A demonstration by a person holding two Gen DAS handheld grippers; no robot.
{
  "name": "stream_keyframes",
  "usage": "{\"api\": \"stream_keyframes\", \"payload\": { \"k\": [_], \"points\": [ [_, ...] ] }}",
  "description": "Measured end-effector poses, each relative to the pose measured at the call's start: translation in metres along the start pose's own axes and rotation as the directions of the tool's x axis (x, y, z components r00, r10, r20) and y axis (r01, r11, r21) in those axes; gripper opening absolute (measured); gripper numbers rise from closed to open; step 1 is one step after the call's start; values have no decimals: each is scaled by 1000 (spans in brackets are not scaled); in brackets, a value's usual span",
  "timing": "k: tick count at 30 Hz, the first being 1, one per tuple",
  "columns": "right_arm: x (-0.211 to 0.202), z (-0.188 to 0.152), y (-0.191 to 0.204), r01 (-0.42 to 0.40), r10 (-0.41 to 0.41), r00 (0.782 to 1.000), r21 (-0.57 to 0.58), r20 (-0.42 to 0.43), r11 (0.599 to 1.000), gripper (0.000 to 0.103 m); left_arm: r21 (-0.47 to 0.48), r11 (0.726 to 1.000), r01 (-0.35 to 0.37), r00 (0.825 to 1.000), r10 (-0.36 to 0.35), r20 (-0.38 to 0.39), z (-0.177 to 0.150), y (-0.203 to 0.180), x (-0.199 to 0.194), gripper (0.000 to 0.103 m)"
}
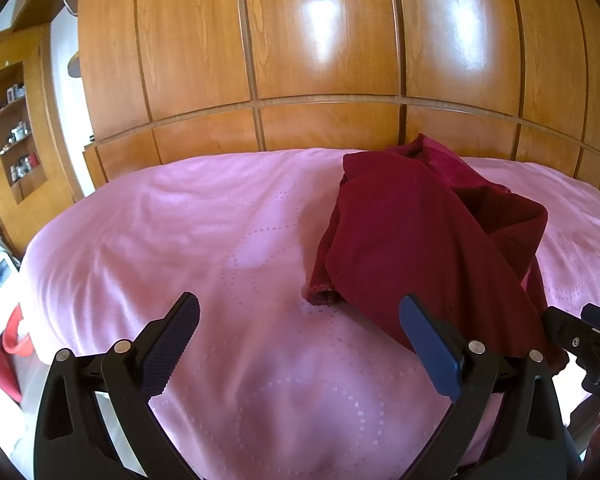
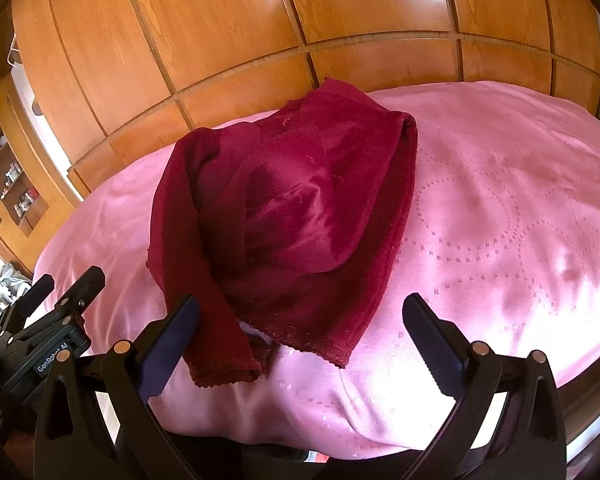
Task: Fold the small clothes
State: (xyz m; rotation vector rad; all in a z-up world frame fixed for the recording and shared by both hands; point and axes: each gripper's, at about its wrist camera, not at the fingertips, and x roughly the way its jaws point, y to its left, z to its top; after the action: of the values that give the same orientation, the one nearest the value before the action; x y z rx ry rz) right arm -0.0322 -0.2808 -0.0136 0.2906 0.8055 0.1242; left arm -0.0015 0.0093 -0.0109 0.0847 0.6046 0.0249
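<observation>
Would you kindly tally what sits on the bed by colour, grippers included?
Dark red garment: 1
Pink bedspread: 1
Black grippers, both open: 2 (left gripper, right gripper)
Total: 4

Far side of room taken up by glossy wooden wardrobe (image 1: 324, 52), panelled in tall doors over row of low ones; bright window light reflected in patches on upper panels. Bed covered with pink spread (image 1: 172, 240), woven with dotted ring pattern. At left, wooden cabinet (image 1: 16, 128) with open shelves, filled with small items too small to be identified; round knob seen low on its door. White wall strip (image 1: 66, 92) seen between cabinet and wardrobe
</observation>
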Motion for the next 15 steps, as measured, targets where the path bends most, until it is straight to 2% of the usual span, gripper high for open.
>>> {"api": "stream_keyframes", "payload": {
  "k": [15],
  "points": [
    [2,1,-4,-1,1,1000,6,-5,1000,101,0,1000,1,1000,-1,-2,0,-1,1,99]
  ]
}}
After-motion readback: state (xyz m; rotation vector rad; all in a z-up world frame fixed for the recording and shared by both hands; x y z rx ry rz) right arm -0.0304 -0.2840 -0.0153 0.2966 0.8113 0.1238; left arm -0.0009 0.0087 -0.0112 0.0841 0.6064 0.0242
